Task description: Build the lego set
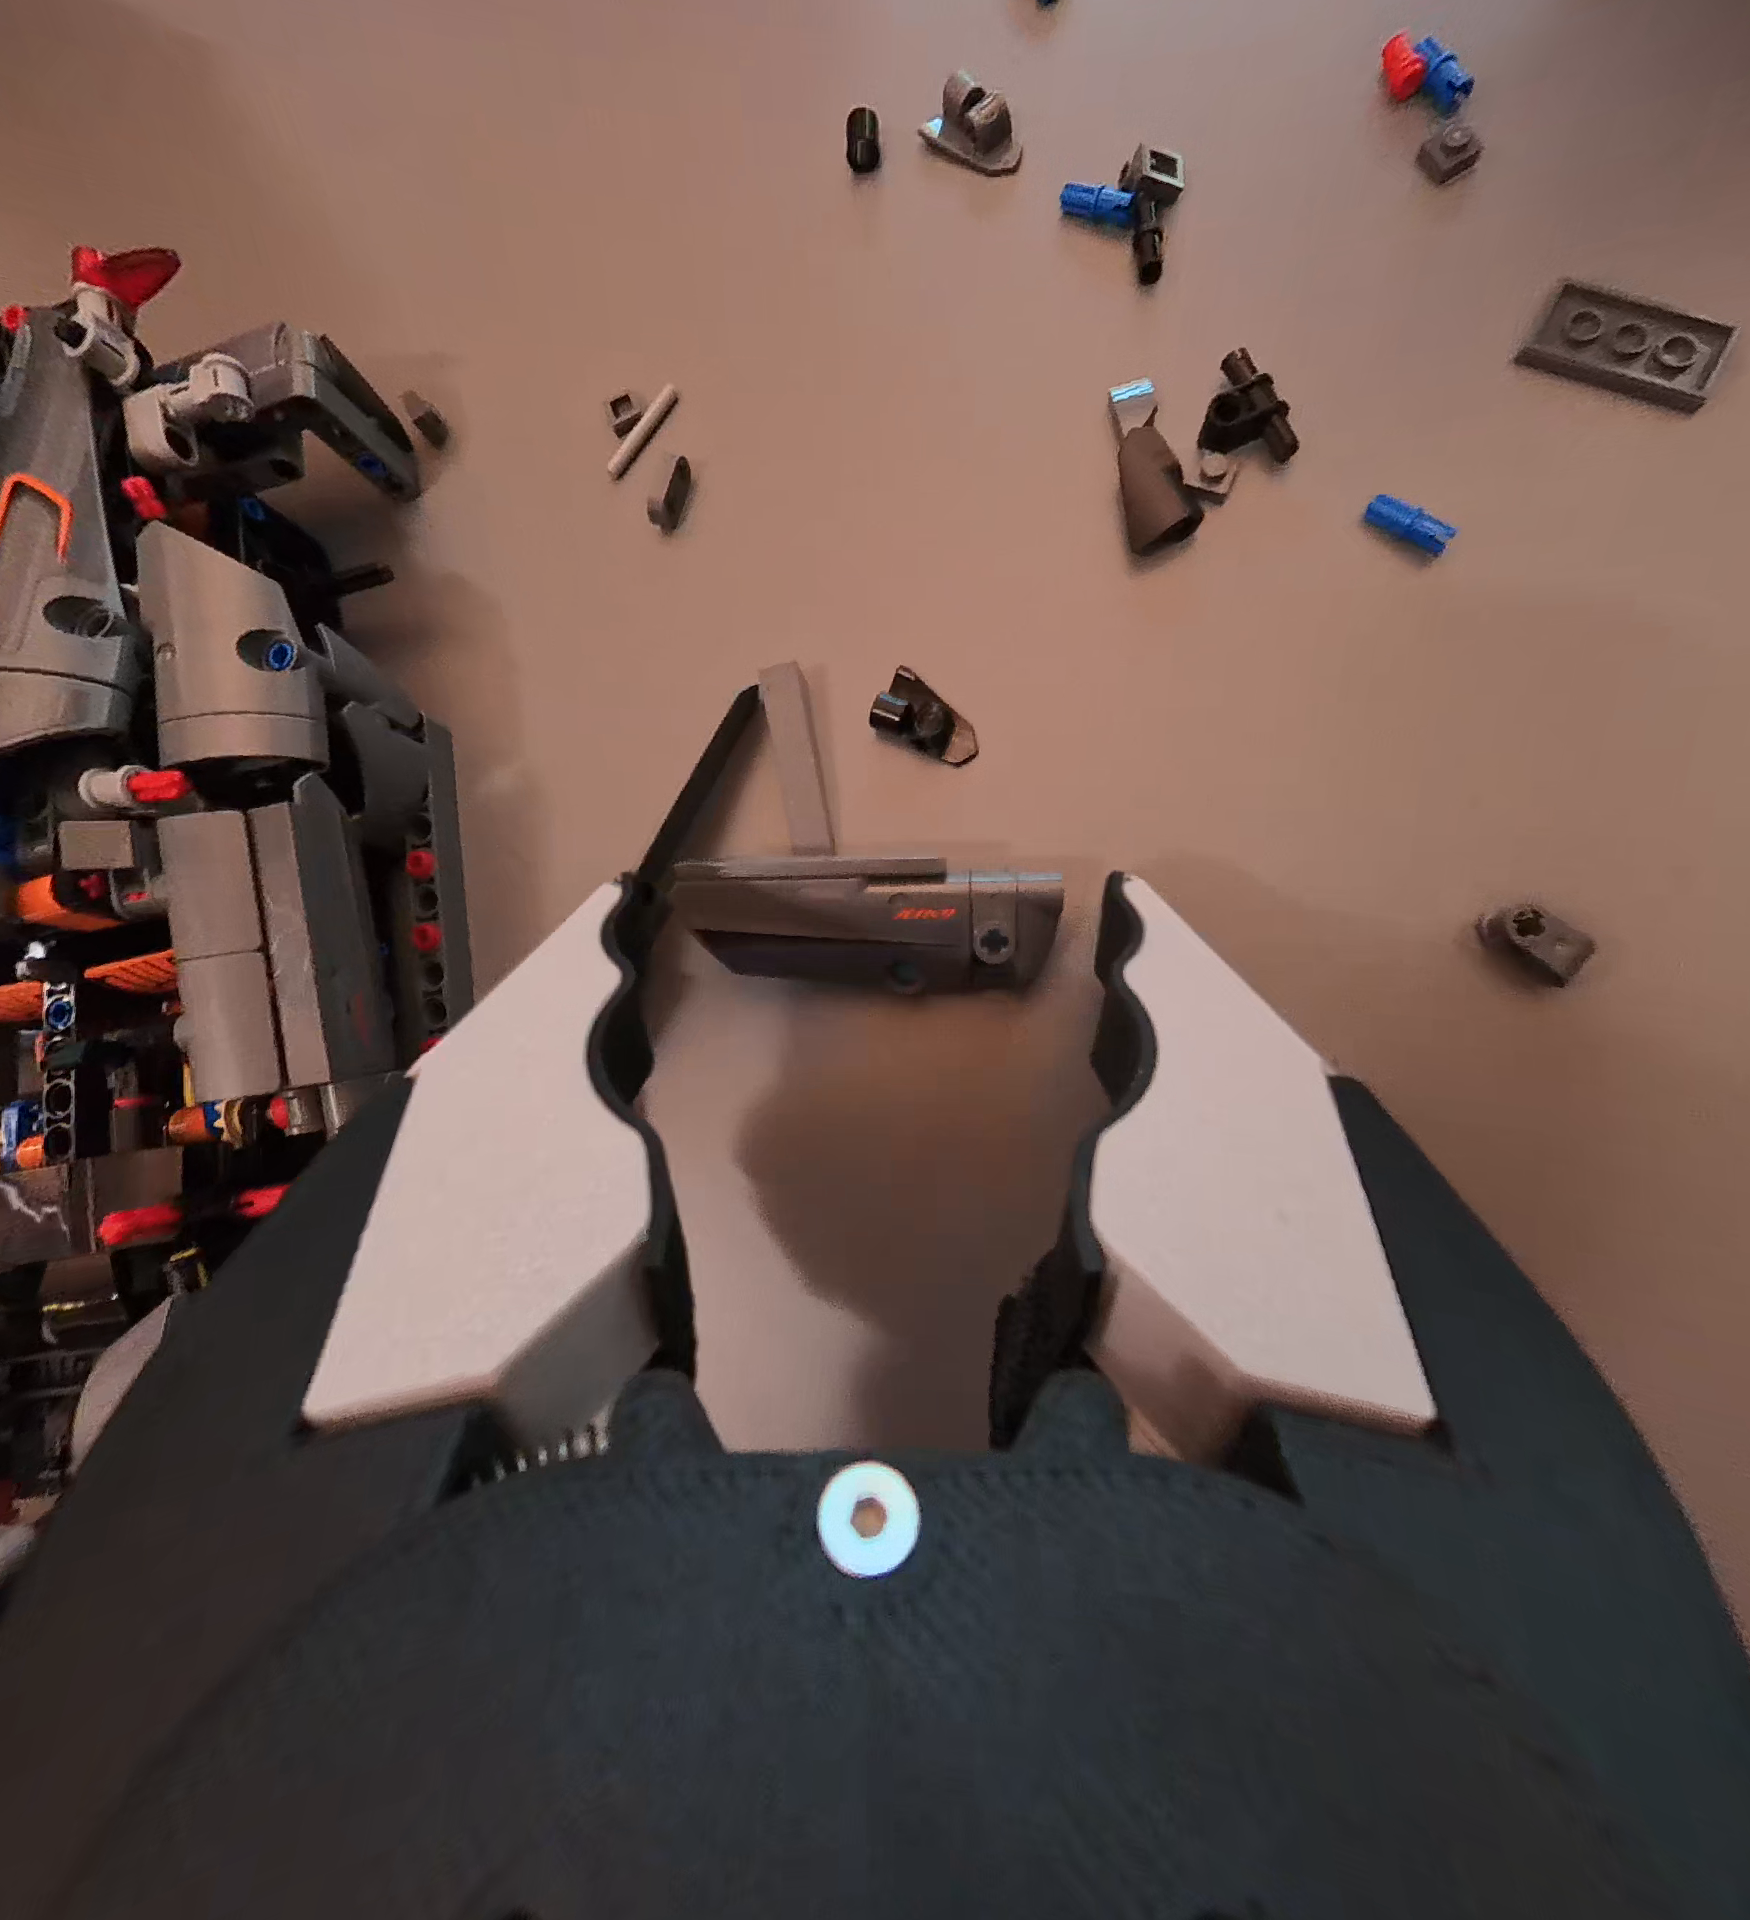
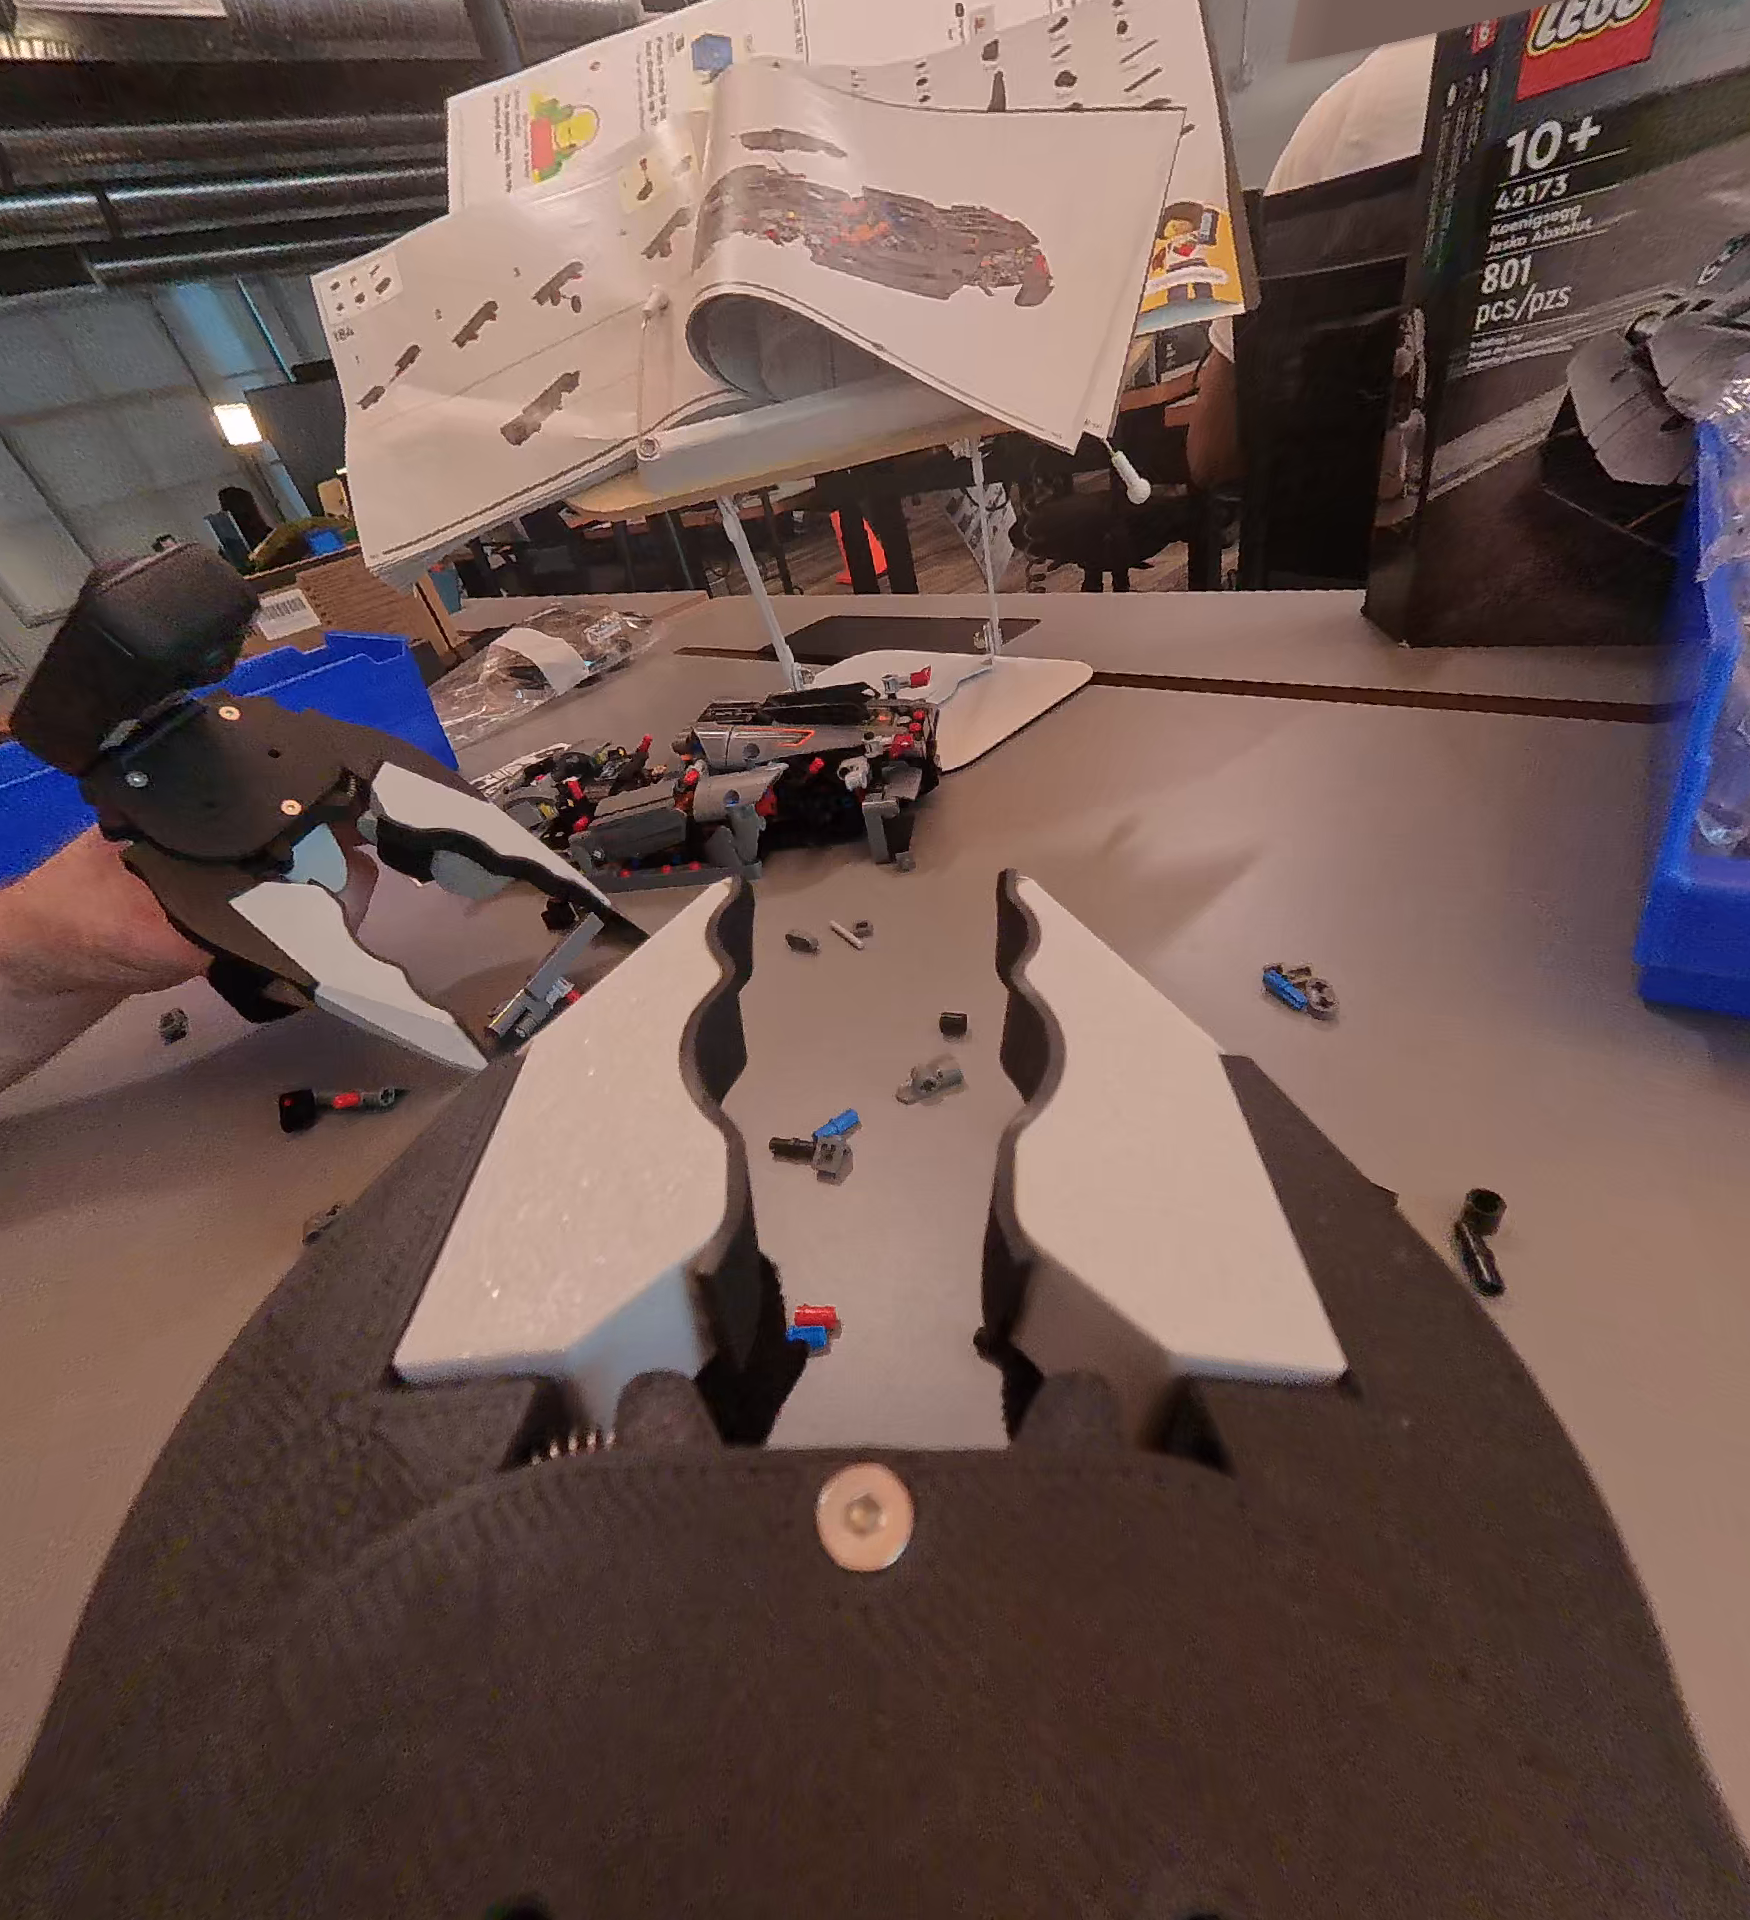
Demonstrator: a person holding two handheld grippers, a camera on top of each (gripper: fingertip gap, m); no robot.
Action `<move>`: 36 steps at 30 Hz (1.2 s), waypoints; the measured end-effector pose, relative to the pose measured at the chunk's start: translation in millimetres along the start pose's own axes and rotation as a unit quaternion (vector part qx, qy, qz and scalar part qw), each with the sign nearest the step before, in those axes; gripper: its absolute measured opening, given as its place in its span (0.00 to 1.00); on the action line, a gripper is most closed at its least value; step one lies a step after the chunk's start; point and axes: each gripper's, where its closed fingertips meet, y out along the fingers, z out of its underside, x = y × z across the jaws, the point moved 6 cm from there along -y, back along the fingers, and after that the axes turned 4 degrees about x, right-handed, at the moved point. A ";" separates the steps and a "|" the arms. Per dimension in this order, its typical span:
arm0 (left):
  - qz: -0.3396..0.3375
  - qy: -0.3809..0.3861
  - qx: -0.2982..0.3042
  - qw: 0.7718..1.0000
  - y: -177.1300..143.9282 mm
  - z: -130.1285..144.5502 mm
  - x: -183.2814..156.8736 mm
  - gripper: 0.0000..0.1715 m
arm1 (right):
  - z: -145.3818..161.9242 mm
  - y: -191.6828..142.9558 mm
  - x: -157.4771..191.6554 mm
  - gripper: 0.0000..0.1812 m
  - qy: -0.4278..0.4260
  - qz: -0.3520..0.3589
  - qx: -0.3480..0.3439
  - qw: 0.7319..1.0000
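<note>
The left claw (image 1: 866,914) is wide apart with nothing in it, and the small, light, long grey plastic lego piece (image 1: 871,925) lies right between its tips, best pinched across its stiff ends.

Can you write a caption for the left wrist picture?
Open left gripper hovers over a grey panel sub-assembly beside the half-built grey car model.
</note>
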 end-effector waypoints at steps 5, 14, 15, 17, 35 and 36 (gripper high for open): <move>-0.004 -0.002 0.005 1.000 3.8 0.9 -1.2 0.43 | -1.9 -1.5 1.9 0.25 -0.002 -0.005 -0.005 1.000; 0.005 -0.026 -0.090 0.996 -17.9 -7.0 0.4 0.43 | -2.5 -0.2 6.0 0.25 -0.008 -0.013 -0.007 1.000; 0.022 -0.039 -0.133 0.990 -26.7 -11.5 0.8 0.43 | -3.4 0.1 7.5 0.25 -0.007 -0.017 -0.010 1.000; 0.076 -0.073 -0.222 0.969 -47.7 -19.5 2.1 0.43 | -7.1 2.2 14.7 0.25 -0.013 -0.026 -0.010 1.000; 0.379 -0.196 -0.450 0.785 -112.1 -28.6 13.4 0.43 | -40.1 87.3 167.4 0.20 -0.227 -0.163 0.042 0.959; 0.391 -0.197 -0.446 0.781 -112.2 -28.7 12.6 0.43 | -39.2 92.1 171.9 0.22 -0.255 -0.158 0.048 0.953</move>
